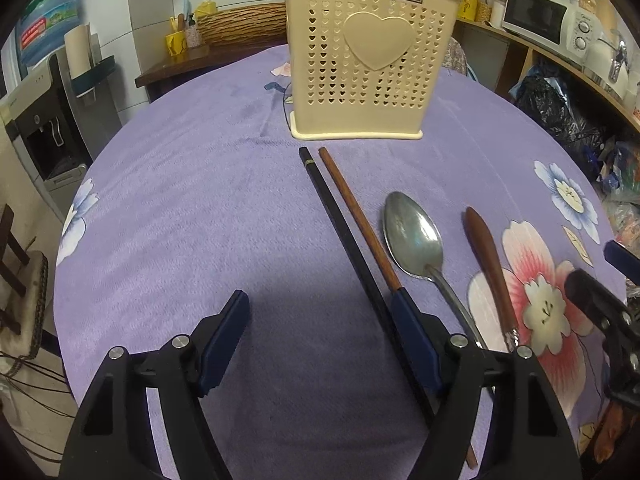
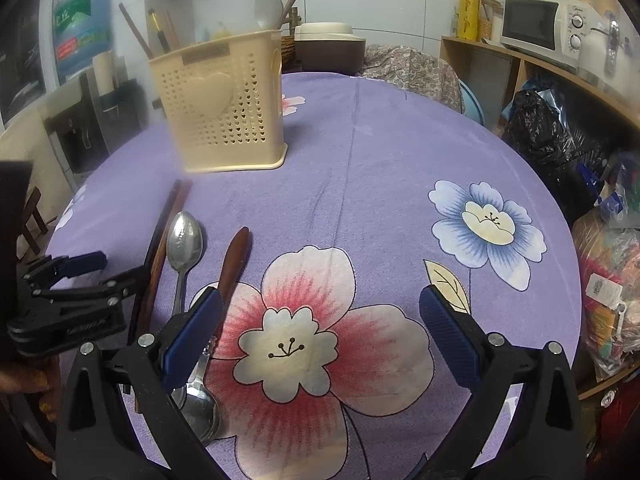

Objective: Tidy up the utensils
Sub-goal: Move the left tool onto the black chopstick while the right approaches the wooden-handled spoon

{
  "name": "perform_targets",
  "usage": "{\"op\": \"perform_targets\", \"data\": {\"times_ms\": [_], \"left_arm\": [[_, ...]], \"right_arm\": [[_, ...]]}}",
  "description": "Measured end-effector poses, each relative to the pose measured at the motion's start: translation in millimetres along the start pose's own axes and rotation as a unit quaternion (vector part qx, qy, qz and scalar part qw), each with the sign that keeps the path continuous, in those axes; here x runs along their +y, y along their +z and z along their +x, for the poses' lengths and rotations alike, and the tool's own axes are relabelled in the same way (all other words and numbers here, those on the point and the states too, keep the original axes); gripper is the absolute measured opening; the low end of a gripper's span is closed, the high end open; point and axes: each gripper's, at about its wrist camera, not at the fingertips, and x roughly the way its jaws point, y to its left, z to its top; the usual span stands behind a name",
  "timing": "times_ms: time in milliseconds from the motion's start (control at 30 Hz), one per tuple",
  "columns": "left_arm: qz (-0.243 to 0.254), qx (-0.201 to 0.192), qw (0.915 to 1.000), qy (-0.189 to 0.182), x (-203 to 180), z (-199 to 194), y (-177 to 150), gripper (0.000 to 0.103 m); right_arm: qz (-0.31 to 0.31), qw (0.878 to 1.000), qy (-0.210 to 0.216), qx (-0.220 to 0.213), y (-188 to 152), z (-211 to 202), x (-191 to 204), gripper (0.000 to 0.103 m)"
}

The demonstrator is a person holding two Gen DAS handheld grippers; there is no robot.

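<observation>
Cream holder (image 1: 370, 60) at your 12 o'clock on the purple surface (image 1: 180, 208); black chopstick (image 1: 336, 224), brown chopstick (image 1: 356, 216), spoon (image 1: 412, 236), wooden-handled utensil (image 1: 488, 256) before it. Left tool (image 1: 320, 312), right tool (image 2: 320, 312): both wide, empty.

This is a home kitchen or dining corner. A round tabletop (image 2: 384, 168) under a purple flowered cloth carries a cream utensil holder (image 1: 370, 60), ahead of the left gripper (image 1: 320, 312). Off to the right of both grippers, a wooden shelf unit (image 2: 500, 64) bears a white microwave oven (image 2: 540, 20) and jars. To the left stands a water dispenser (image 1: 44, 128) with a blue bottle (image 2: 80, 28). White tiled walls close the room behind.
</observation>
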Motion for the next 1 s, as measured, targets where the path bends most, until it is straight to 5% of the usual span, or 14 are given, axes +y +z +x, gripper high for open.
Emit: {"op": "perform_targets", "data": {"times_ms": [167,467,833,1000], "left_arm": [[0.005,-0.002,1.0,-0.001,6.5,0.5,2.7,0.063],[-0.004,0.002,1.0,0.0,40.5,-4.5,0.1,0.062],[0.036,0.024,0.9991,-0.002,38.2,21.7,35.2,0.06],[0.039,0.028,0.9988,0.001,38.5,34.1,54.9,0.044]], "right_arm": [[-0.003,1.0,-0.003,0.006,-2.2,2.2,0.7,0.097],[-0.007,1.0,0.008,0.01,-0.3,6.5,7.9,0.097],[-0.052,0.993,0.1,0.018,26.0,11.9,55.6,0.097],[-0.073,0.993,0.092,0.014,28.5,10.8,69.3,0.097]]}}
